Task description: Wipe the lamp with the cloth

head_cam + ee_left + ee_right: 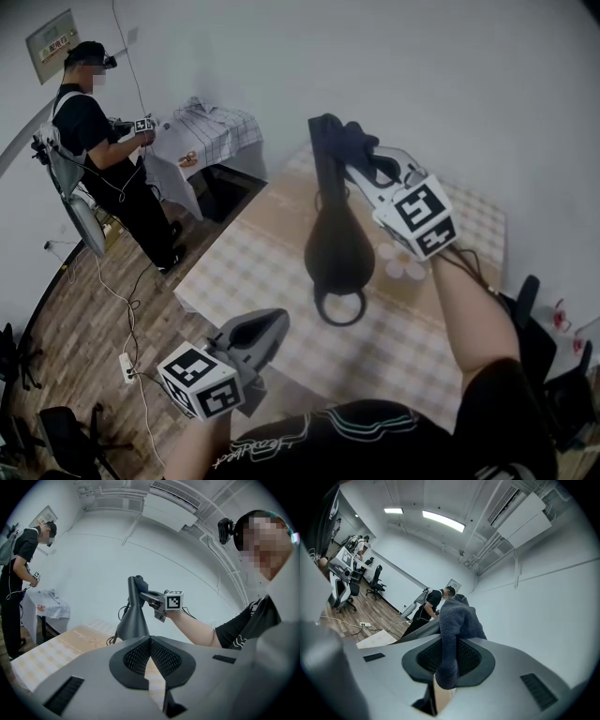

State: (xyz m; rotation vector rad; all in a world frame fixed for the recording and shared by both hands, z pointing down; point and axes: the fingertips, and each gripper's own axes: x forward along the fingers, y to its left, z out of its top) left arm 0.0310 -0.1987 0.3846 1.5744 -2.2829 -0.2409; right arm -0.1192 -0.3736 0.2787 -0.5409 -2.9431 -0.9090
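A black lamp with a cone-shaped body and a thin stem stands on the checked table. At the top of the stem my right gripper is shut on a dark grey cloth, and the cloth lies against the stem. In the right gripper view the cloth hangs out between the closed jaws of the right gripper. My left gripper hovers shut and empty near the table's front edge, short of the lamp. From the left gripper I see the lamp ahead.
Several small white cups sit on the table right of the lamp. A person stands at the back left by a second table covered with checked fabric. Cables and a power strip lie on the wooden floor. Black chairs stand at the right.
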